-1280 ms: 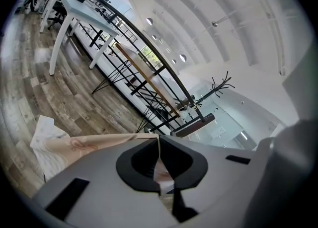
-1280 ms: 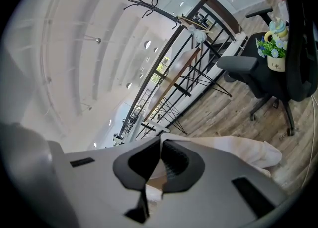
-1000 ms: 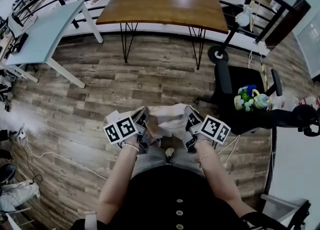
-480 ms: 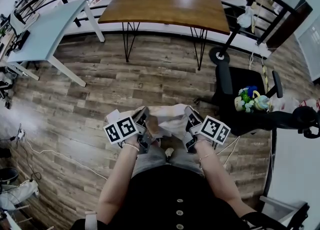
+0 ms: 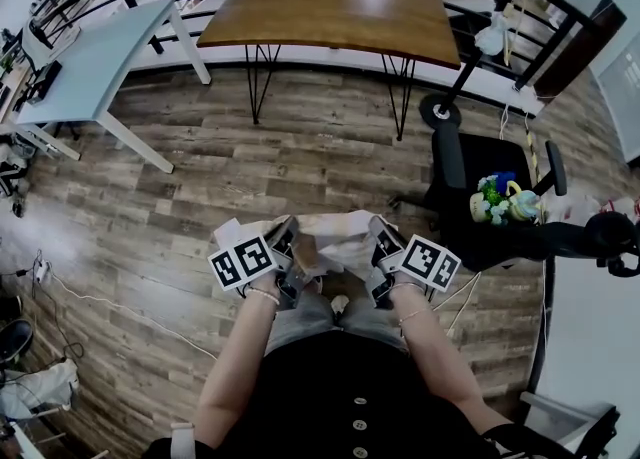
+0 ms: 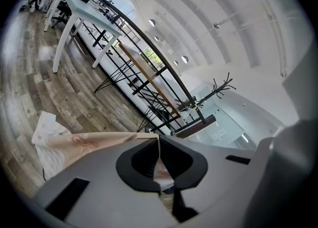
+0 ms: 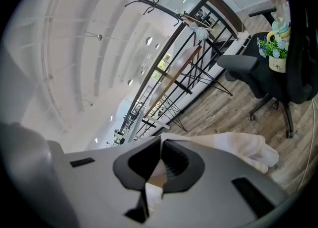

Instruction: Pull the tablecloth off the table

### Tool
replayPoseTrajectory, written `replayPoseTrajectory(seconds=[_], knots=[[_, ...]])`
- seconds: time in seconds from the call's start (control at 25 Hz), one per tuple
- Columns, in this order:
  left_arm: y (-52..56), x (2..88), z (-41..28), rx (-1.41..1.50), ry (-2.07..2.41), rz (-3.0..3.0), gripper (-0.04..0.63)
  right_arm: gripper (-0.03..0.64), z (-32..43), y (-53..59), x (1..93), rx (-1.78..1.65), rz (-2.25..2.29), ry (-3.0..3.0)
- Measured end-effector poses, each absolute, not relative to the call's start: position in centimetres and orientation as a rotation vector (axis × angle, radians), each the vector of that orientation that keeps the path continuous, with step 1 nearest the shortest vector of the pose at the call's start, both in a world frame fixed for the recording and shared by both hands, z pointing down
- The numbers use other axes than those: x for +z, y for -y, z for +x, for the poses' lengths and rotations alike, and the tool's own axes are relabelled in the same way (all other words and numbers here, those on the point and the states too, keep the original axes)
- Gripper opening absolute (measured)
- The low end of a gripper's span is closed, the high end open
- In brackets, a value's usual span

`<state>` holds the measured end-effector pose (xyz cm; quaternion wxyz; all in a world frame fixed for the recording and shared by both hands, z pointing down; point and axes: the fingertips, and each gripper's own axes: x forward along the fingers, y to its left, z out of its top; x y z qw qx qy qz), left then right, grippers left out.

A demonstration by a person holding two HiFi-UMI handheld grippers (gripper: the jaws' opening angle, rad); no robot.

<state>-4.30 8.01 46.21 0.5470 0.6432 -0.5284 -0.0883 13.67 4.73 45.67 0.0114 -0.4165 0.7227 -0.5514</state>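
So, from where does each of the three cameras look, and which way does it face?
Head view: on the person's head, facing steeply down at the floor; forearms, lap, left gripper and right gripper show, holding the tablecloth between them.
Left gripper view: on the left gripper, looking along its fingers, shut on the tablecloth, toward the white desk and railing.
Right gripper view: on the right gripper, looking along its fingers, shut on the tablecloth, toward the black chair.
Shared: both gripper views show tablecloth and railing.
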Motion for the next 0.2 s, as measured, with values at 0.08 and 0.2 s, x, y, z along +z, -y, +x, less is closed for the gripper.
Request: replayPoseTrajectory(seconds=[0.08,0.2], knots=[[-8.08,46.30,-4.09,-0.208,1.253,1.521,0.017,0.028,13.89,-4.78,45.79,-1.723,-1.299,-2.255],[-8.18,46.40,-3.84,-0.206,1.251,1.518,0.017,0.027,14.17,-4.87,45.95,-1.732,-1.302,-2.251]])
